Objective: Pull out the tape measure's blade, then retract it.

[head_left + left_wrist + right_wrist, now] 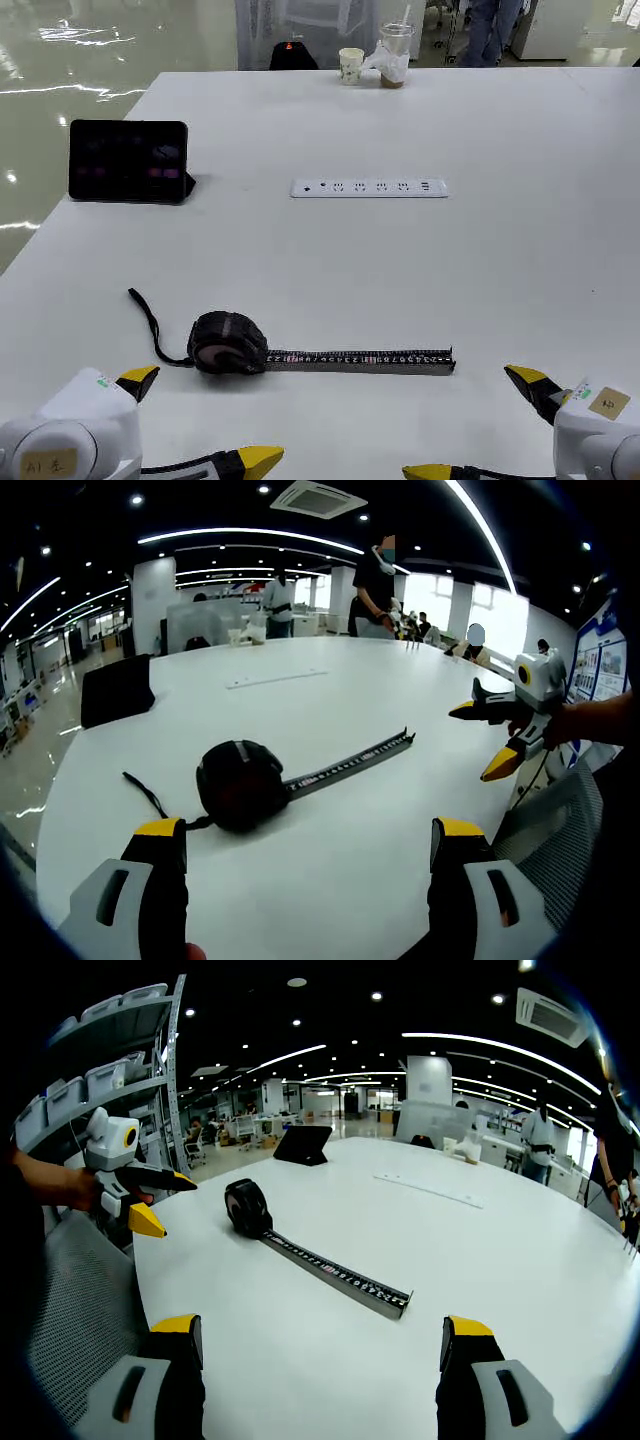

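Large white counter (pixel 300 250), matte, with a few items on it. Black round tape measure (pixel 228 342) lies near the front edge, left of centre. Its dark marked blade (pixel 360 360) is pulled out to the right, flat on the counter, with nothing touching the end hook. Thin black wrist strap (pixel 148 318) trails off the case to the left.

Left tongs (pixel 200 420) and right tongs (pixel 478 425) have white bodies and yellow-tipped black jaws. Both are spread wide and grip nothing. They hover at the front edge either side of the tape, apart from it.

Further back: long white power strip (pixel 369 187) mid-counter, black tablet on a stand (pixel 128 160) near the left edge, white paper cup (pixel 351 65) and clear plastic cup with straw (pixel 395 48) side by side at the far edge.

Room: open-plan office. Glossy pale floor (pixel 60 60) with light reflections, ceiling strip lights (pixel 250 535) and spotlights. Grey shelving with bins (pixel 110 1040) in the right gripper view. Standing person (pixel 378 580) beyond the far edge.
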Tool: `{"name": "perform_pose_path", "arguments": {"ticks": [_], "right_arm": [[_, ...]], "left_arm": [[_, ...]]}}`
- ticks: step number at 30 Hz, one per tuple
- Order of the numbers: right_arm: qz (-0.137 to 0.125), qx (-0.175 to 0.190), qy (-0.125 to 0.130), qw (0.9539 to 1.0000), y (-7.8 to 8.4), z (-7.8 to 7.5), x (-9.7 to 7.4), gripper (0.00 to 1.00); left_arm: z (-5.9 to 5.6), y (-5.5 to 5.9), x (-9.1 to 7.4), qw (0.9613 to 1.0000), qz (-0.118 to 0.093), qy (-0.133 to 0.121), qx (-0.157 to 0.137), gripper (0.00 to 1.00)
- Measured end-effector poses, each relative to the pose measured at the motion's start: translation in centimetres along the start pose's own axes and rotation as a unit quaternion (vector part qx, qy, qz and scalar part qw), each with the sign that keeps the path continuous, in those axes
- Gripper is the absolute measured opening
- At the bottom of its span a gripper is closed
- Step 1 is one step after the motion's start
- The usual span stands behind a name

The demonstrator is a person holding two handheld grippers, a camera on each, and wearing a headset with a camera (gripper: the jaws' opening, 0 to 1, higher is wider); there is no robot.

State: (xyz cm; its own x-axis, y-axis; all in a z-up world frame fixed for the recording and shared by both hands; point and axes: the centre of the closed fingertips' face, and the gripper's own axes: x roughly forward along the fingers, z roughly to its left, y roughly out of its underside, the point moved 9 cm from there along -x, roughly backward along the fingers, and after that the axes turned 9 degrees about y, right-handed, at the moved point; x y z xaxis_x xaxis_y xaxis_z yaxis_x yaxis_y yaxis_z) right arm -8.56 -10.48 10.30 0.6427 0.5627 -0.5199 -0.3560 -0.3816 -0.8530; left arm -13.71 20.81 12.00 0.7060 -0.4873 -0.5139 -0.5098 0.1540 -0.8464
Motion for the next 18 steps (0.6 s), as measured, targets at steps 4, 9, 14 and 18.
{"name": "perform_pose_path", "arguments": {"ticks": [4, 9, 14, 18], "right_arm": [[-0.001, 0.000, 0.000, 1.0000, -0.08, -0.06, 0.02, 0.99], [0.000, 0.000, -0.003, 1.0000, -0.08, -0.06, 0.06, 0.99], [0.001, -0.003, -0.011, 0.9999, -0.04, -0.15, 0.18, 0.99], [0.000, -0.001, -0.015, 0.9999, -0.07, -0.33, 0.27, 0.99]], "left_arm": [[0.01, -0.02, -0.01, 1.0000, 0.000, -0.002, -0.001, 0.99], [0.04, -0.06, 0.05, 1.0000, 0.001, -0.004, -0.001, 0.99], [-0.01, -0.15, 0.24, 1.0000, 0.000, -0.007, -0.005, 0.99], [0.09, -0.25, 0.32, 0.9999, -0.001, -0.012, -0.006, 0.99]]}}
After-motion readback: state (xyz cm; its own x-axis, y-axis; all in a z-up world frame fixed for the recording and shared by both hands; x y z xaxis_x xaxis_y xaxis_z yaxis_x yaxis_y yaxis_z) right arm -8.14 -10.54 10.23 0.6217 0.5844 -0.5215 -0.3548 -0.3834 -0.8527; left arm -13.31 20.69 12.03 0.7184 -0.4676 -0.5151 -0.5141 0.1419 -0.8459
